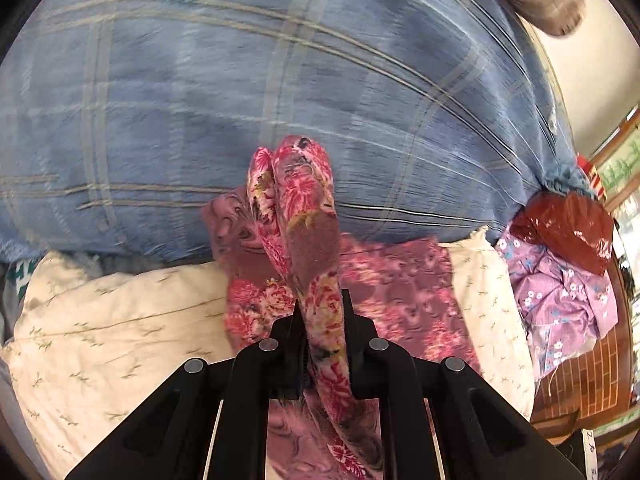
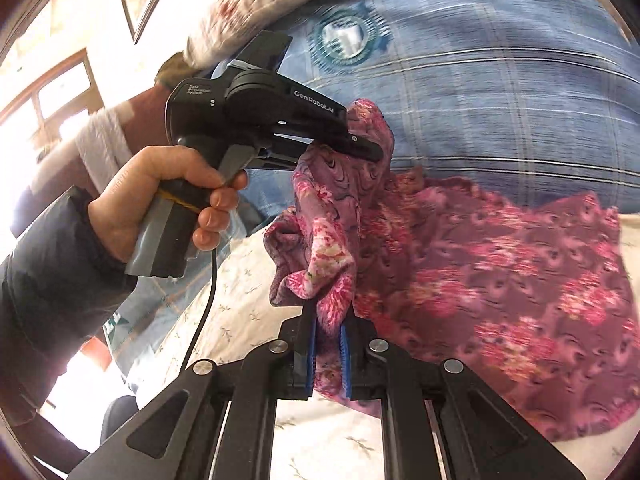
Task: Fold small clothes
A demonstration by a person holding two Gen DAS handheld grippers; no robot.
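At the bottom centre of each view, a fold of the pink floral garment point(image 2: 480, 280) is pinched between nearly closed jaws: right gripper point(image 2: 328, 344), left gripper point(image 1: 322, 344). Both corners should be raised evenly and kept taut. Its fleecy body trails over the cream sheet point(image 1: 120, 320); beyond lies a blue plaid cover point(image 1: 280, 80).

Blue plaid quilt point(image 1: 280, 92) motion-blurred, its round emblem point(image 2: 346, 42) unreadable, floral garment point(image 2: 500, 300) smeared

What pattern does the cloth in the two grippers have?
The cloth has pink and red flowers on a dull purple ground. It shows best in the right wrist view.
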